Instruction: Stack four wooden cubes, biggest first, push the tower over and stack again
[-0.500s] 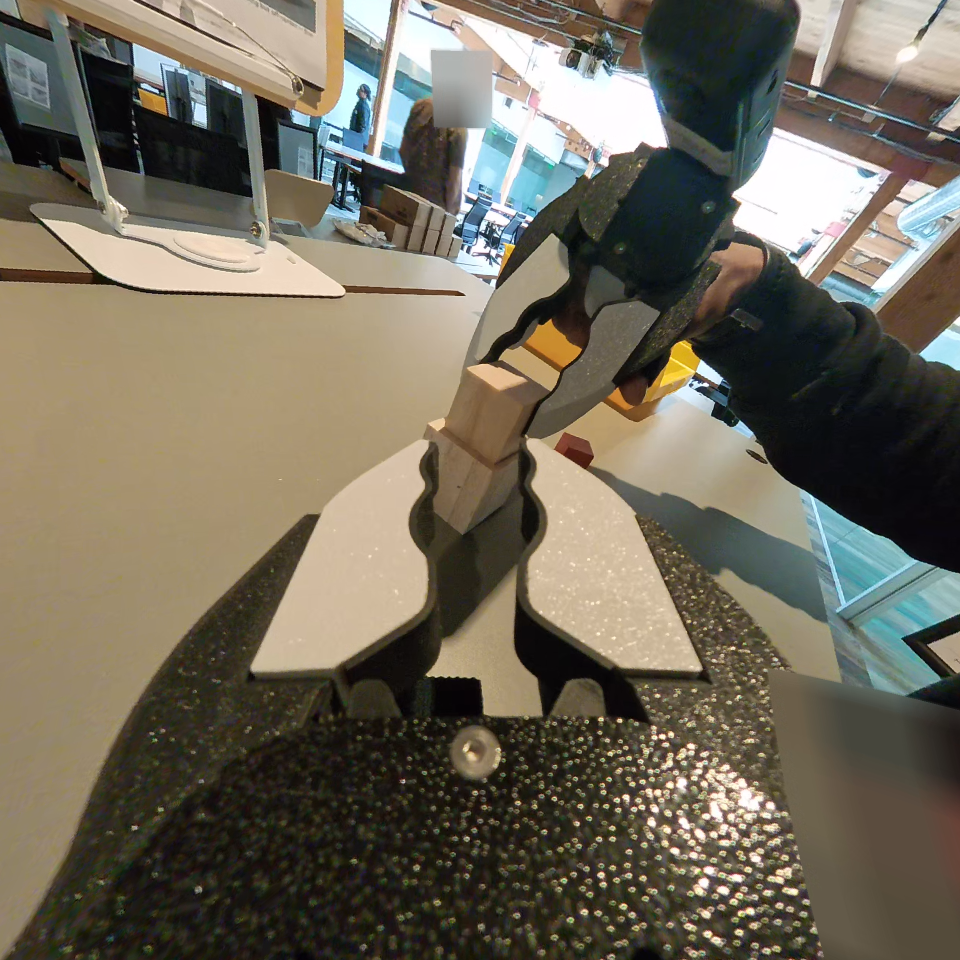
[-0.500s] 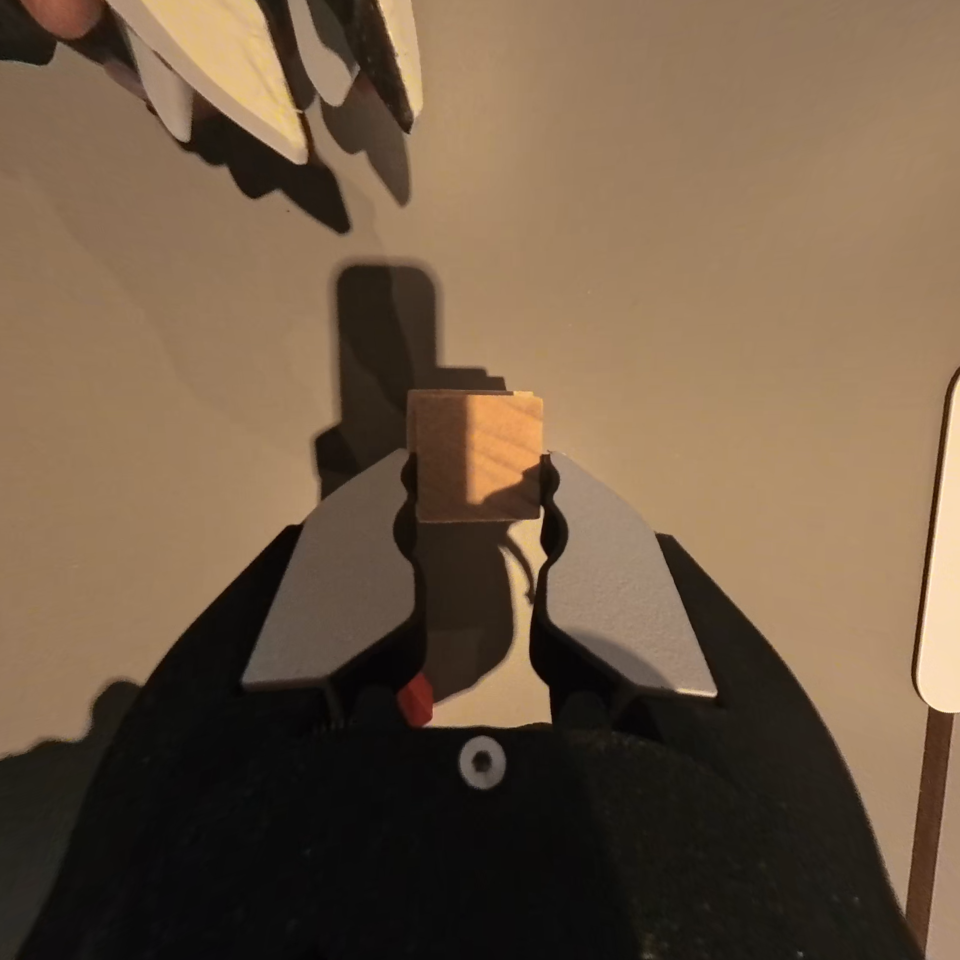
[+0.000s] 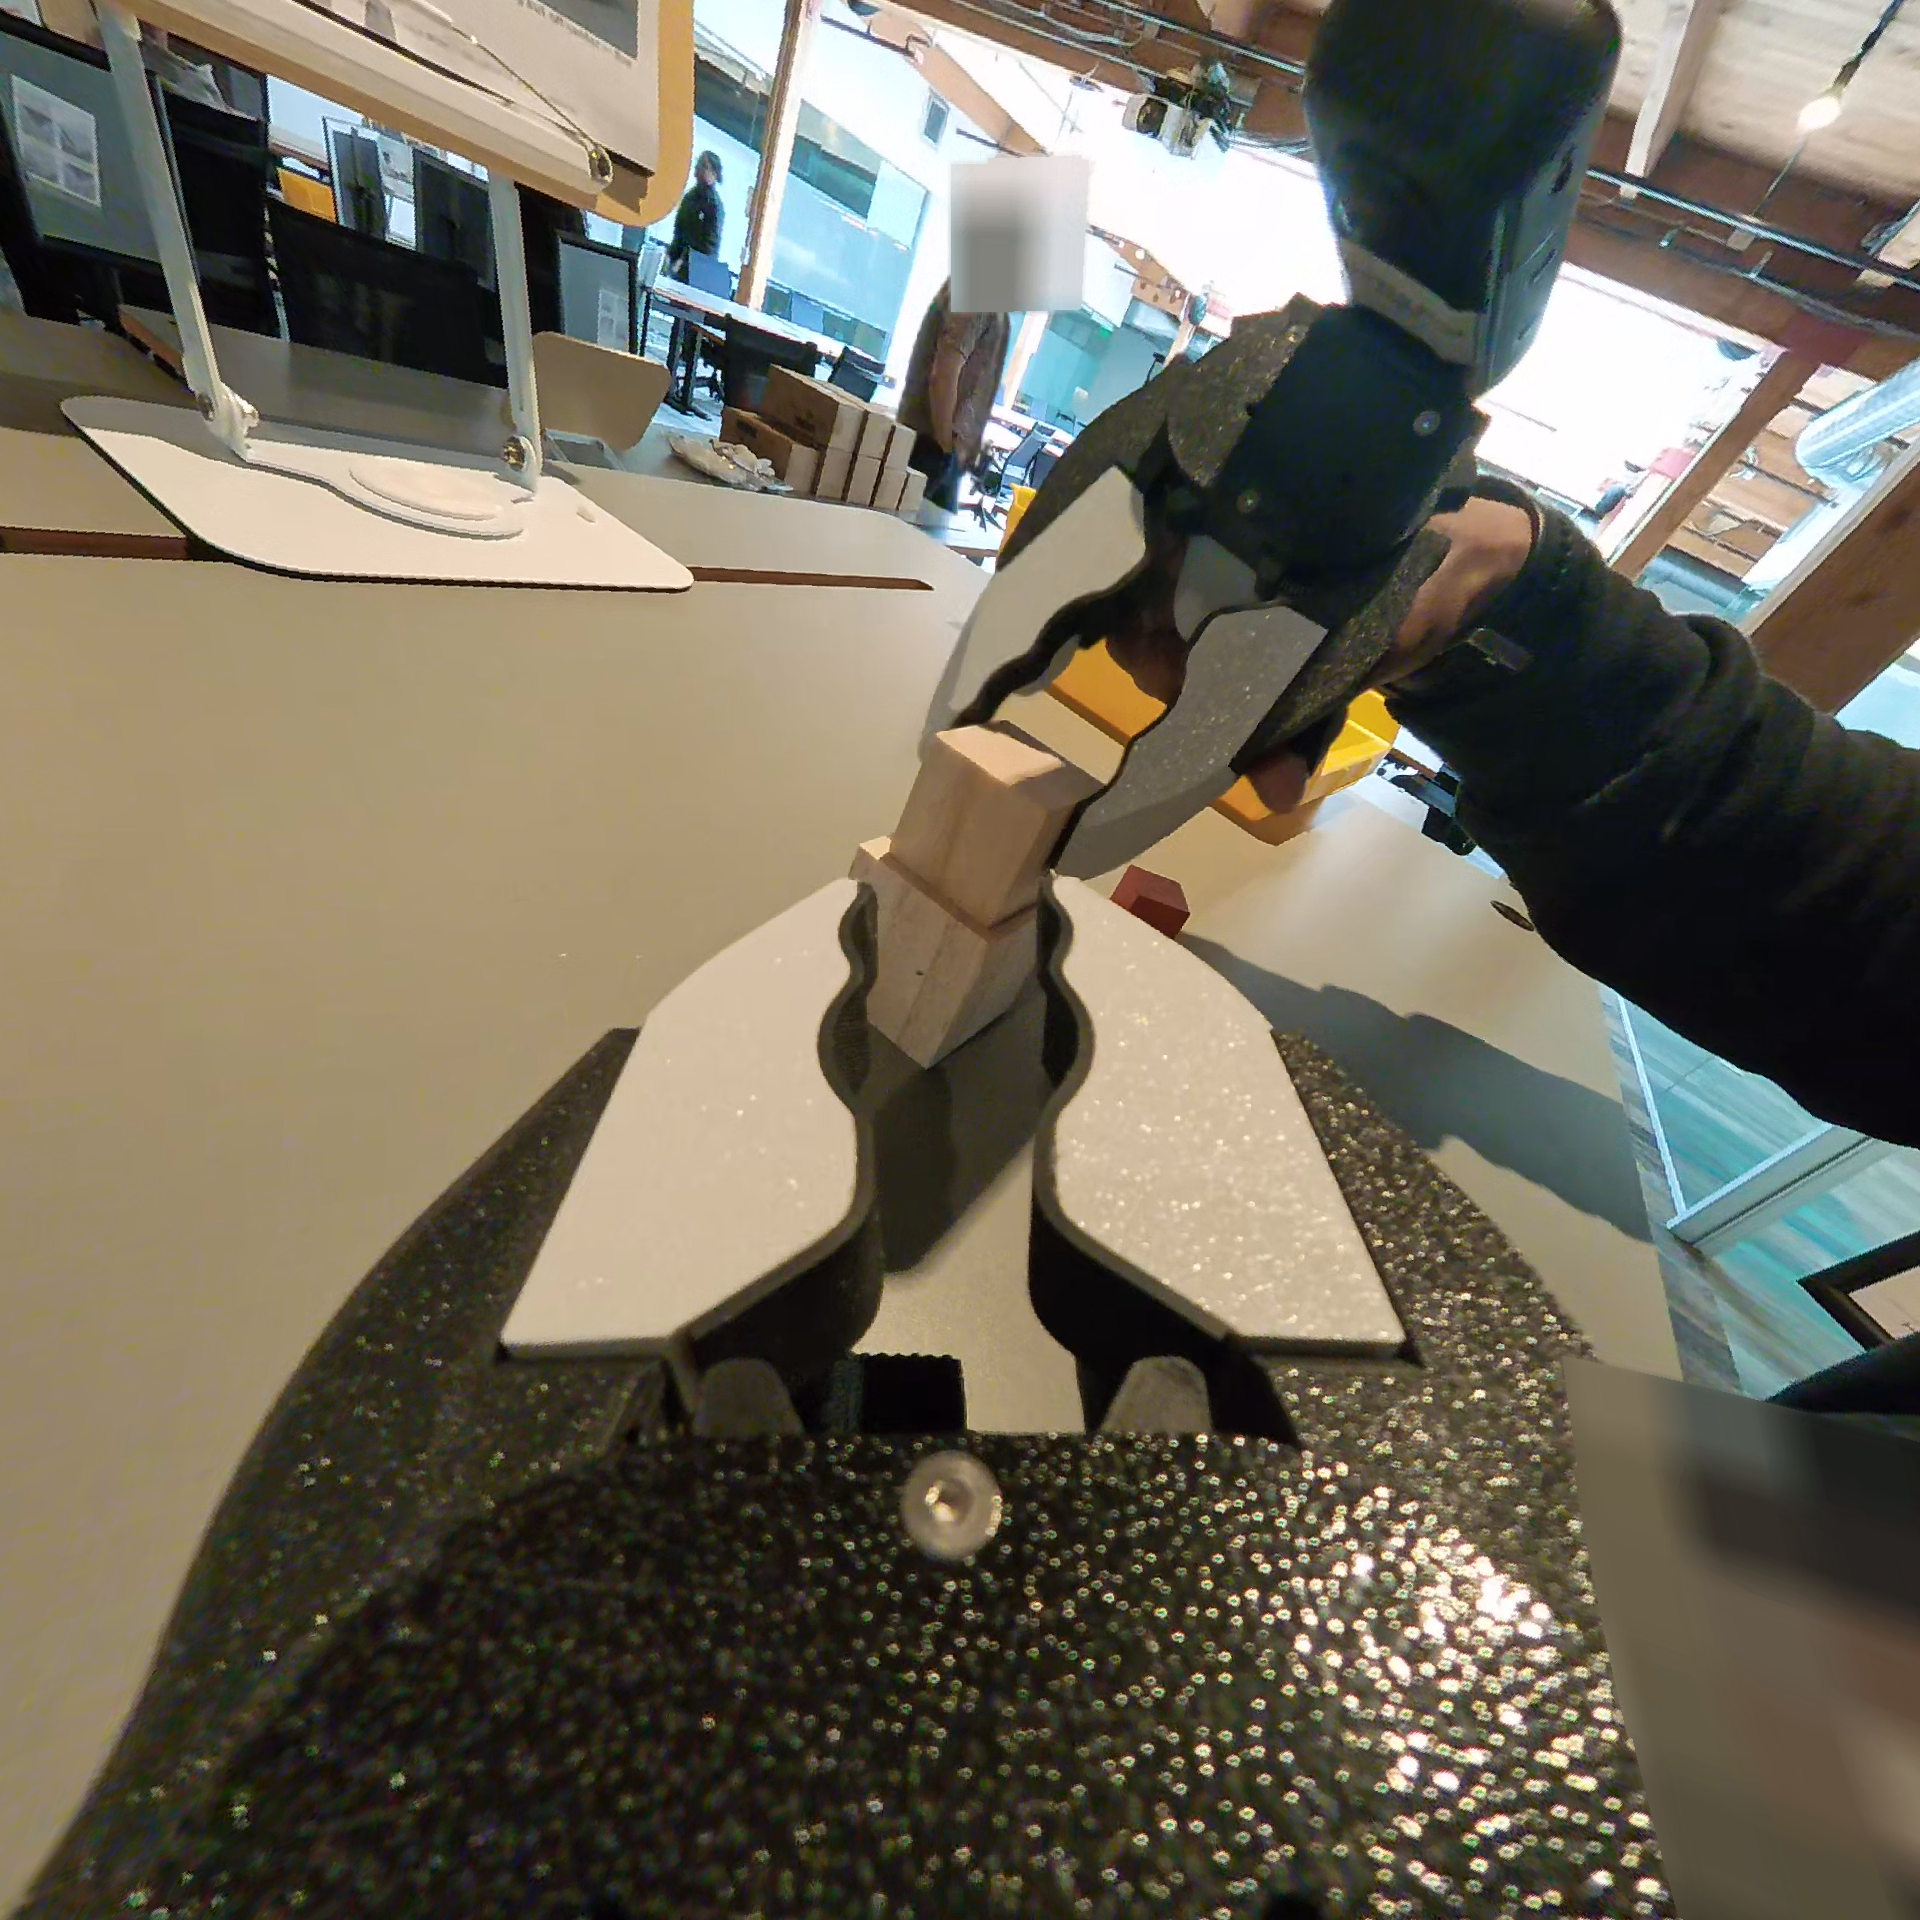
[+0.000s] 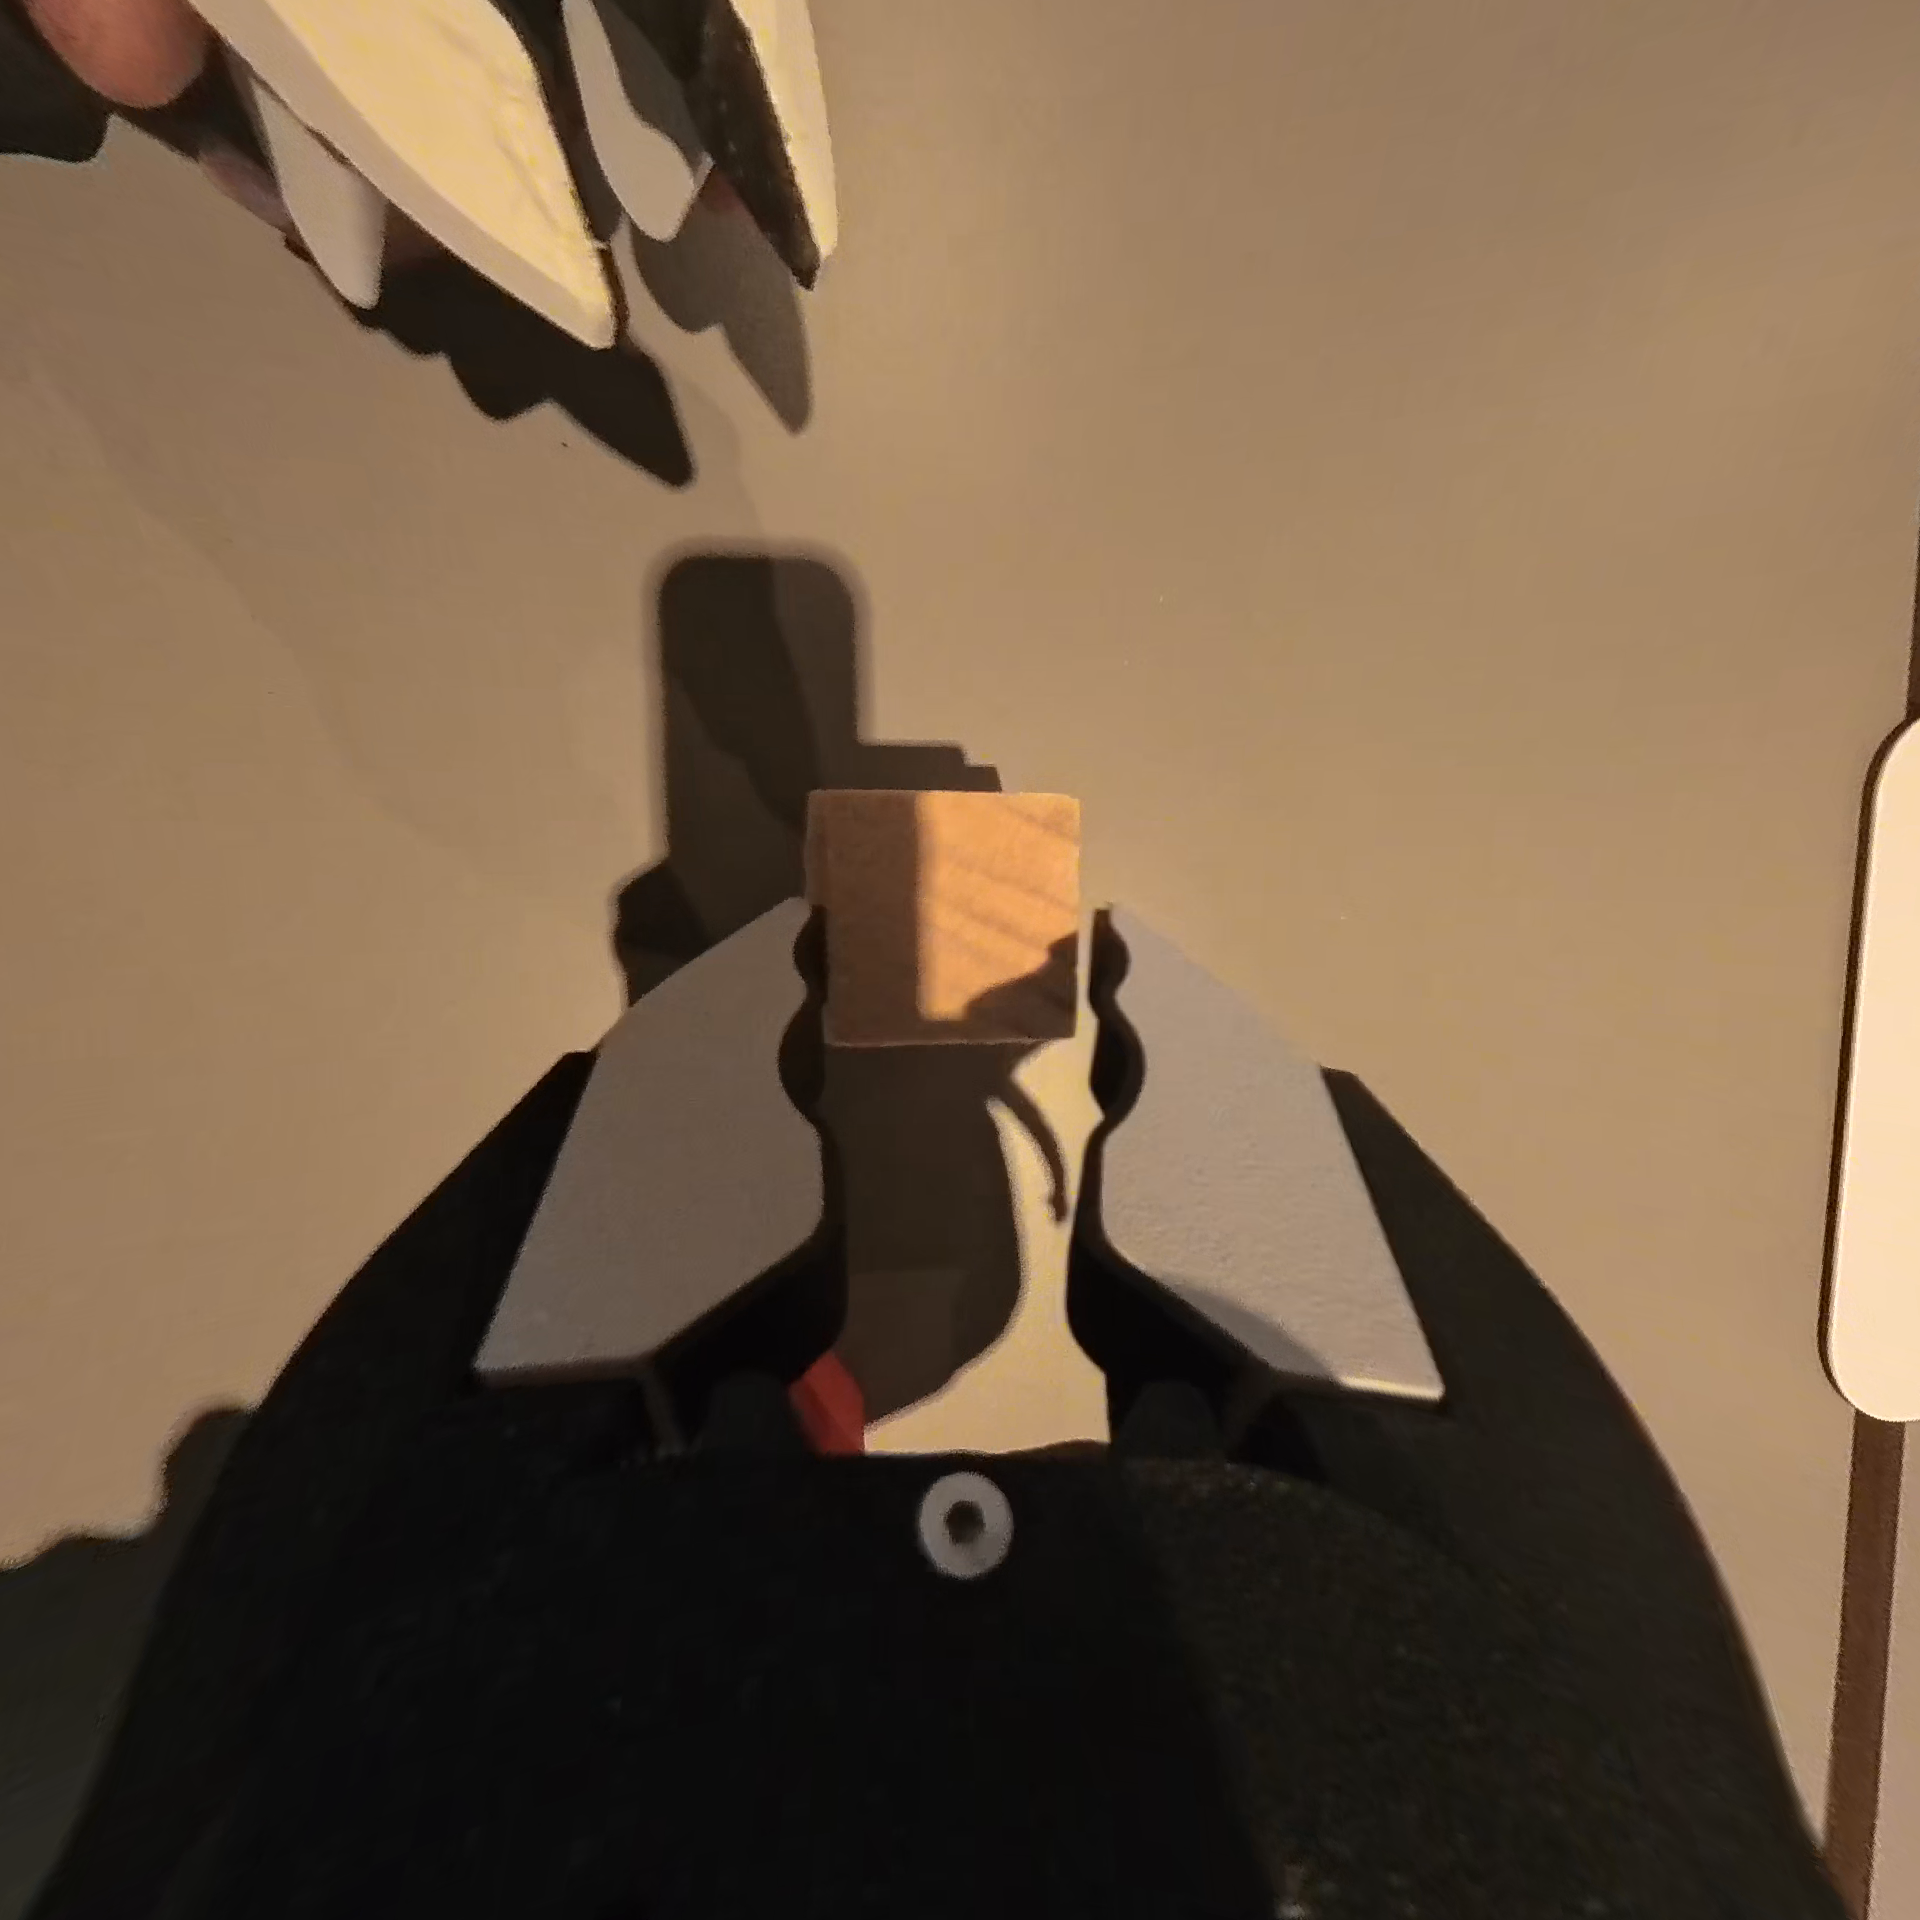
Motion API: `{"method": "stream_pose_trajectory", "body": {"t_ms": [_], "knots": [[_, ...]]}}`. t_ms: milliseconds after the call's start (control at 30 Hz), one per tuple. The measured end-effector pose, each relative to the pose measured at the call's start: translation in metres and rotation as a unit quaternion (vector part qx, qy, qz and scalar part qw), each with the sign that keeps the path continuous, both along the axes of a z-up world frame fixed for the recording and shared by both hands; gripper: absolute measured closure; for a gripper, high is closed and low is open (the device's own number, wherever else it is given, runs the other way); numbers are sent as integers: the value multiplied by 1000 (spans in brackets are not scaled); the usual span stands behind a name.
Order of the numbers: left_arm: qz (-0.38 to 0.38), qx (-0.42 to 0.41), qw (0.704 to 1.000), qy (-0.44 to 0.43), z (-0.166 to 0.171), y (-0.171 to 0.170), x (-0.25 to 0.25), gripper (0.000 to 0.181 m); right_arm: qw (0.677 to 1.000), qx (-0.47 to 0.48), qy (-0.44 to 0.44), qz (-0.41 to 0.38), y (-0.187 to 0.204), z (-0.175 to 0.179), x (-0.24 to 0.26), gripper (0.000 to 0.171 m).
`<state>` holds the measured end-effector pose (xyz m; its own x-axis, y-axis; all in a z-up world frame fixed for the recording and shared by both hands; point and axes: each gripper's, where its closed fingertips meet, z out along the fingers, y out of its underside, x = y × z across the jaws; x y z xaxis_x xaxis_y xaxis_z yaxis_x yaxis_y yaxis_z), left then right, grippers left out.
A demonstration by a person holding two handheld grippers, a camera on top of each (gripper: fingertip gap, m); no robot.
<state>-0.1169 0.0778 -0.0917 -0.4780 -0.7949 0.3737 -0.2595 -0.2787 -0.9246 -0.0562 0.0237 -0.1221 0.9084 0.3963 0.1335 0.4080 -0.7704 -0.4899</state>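
Two pale wooden cubes are stacked on the grey table (image 3: 416, 883). The larger cube (image 3: 940, 982) is at the bottom. The smaller cube (image 3: 971, 831) sits on it, turned a little, and from above (image 4: 940, 925) it hides the lower one. My right gripper (image 4: 954, 909) comes down from above (image 3: 1013, 795) and is shut on the smaller cube with its fingertips. My left gripper (image 3: 945, 904) hovers short of the stack, jaws part open and empty, and it shows in the right wrist view (image 4: 707, 301) at the top left. A small red cube (image 3: 1148, 899) lies on the table behind the stack.
A white stand base (image 3: 416, 520) sits at the far left of the table, and its edge (image 4: 1881, 1039) shows in the right wrist view. The table's edge runs along the right, with a yellow bin (image 3: 1299, 790) beyond it. A person stands far behind. My right fingertips sit around 9 cm from my left ones.
Very little. My right gripper stays on the smaller cube atop the larger one. My left gripper has edged slightly nearer the stack.
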Motion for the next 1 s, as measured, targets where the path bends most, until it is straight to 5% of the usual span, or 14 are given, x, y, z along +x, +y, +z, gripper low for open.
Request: {"method": "stream_pose_trajectory", "body": {"t_ms": [133, 300, 500, 667, 800, 900, 1000], "knots": [[0, -1, 1000, 0, 0, 0, 0, 153, 1000, 16, 4, -17, -5, 5, 3, 97], [4, -2, 1000, 4, -1, 3, -2, 153, 990, 83, 26, -108, -49, 20, 12, 92], [7, 0, 1000, 20, -5, 4, 0, 153, 906, 142, 115, -383, -127, -27, 23, 105], [0, 6, 999, 46, -12, 1, 4, 153, 870, 143, 81, -465, -139, -54, 17, 102], [0, 5, 999, 53, -14, 1, 5, 153, 864, 136, 53, -481, -133, -57, 27, 106], [6, -6, 999, 43, -10, 4, 3, 153, 876, 128, 41, -463, -129, -58, 27, 139], [13, -13, 999, 27, -6, 7, 1, 154, 895, 130, 40, -425, -125, -55, 23, 143]]}}
